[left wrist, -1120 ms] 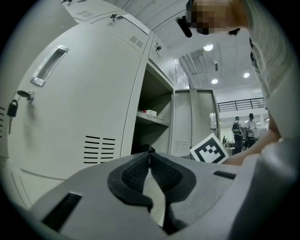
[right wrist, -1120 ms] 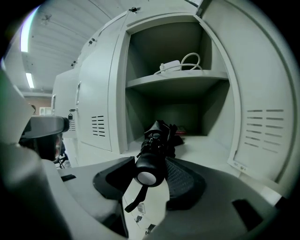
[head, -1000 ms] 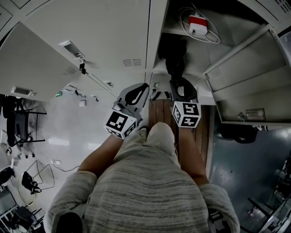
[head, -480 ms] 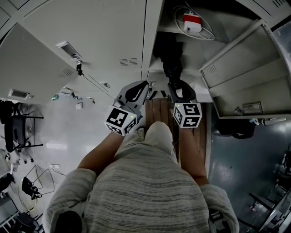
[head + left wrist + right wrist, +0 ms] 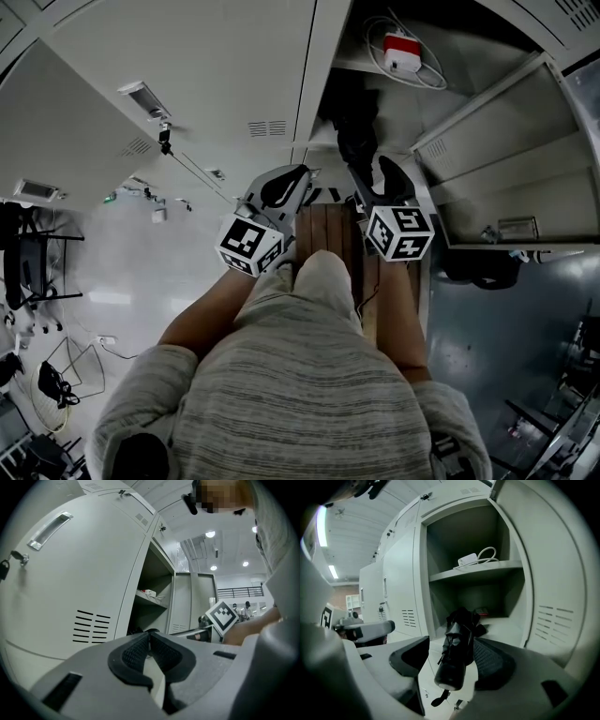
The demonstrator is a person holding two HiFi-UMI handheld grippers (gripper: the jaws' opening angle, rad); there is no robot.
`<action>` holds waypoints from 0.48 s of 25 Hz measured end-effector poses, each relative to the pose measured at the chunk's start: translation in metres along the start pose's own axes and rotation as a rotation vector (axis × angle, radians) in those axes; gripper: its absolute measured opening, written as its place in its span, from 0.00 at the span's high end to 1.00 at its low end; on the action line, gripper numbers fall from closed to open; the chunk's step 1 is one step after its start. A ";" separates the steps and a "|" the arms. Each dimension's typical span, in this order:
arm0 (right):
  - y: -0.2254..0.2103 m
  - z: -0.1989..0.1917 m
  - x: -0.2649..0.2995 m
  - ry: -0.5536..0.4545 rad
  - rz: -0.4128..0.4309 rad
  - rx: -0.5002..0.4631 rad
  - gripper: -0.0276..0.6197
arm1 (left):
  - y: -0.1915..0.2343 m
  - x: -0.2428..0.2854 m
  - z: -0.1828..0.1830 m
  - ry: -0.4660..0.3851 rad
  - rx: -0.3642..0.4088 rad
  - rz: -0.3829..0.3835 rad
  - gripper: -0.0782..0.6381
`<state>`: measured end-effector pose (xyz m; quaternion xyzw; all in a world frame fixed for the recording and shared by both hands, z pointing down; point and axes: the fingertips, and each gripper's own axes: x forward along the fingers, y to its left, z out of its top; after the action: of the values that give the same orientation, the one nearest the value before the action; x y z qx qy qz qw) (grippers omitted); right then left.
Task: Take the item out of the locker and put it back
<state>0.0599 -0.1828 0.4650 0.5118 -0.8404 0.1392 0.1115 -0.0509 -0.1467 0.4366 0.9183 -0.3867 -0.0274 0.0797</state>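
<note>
A black lace-up shoe [image 5: 459, 634] lies in the lower compartment of the open locker [image 5: 520, 564], its toe pointing out over the front edge. My right gripper [image 5: 452, 662] stands around the toe with its jaws spread; they have just been opening, and a gap shows on the left side. Seen from the head view, the shoe [image 5: 354, 129] runs from the dark locker towards the right gripper [image 5: 377, 180]. My left gripper [image 5: 150, 644] is shut on nothing and hangs level in front of the closed neighbouring door [image 5: 70, 583]; in the head view it [image 5: 281, 187] sits left of the right one.
On the upper shelf lies a white charger with a red top and a coiled cable [image 5: 403, 53]. The locker's door [image 5: 497, 159] swings open at the right. A wooden bench [image 5: 328, 230] is below the grippers. Chairs and cables stand on the floor far left.
The right gripper's jaws have spread wider round the shoe's toe, and the gripper has shifted slightly up and right. The left gripper has stayed put.
</note>
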 end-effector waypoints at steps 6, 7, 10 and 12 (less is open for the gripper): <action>-0.012 0.006 0.039 0.168 0.036 -0.027 0.52 | -0.004 0.014 0.000 -0.002 0.037 -0.036 0.86; -0.012 0.005 0.046 0.213 0.043 -0.038 0.52 | -0.005 0.016 0.000 -0.001 0.040 -0.040 0.87; -0.013 -0.005 0.060 0.357 0.046 -0.069 0.52 | -0.006 0.019 -0.001 -0.002 0.041 -0.048 0.87; -0.016 -0.011 0.067 0.416 0.033 -0.058 0.52 | -0.006 0.020 -0.001 -0.003 0.038 -0.048 0.87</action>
<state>0.0445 -0.2416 0.4991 0.4547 -0.8112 0.2194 0.2950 -0.0326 -0.1564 0.4370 0.9287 -0.3652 -0.0235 0.0609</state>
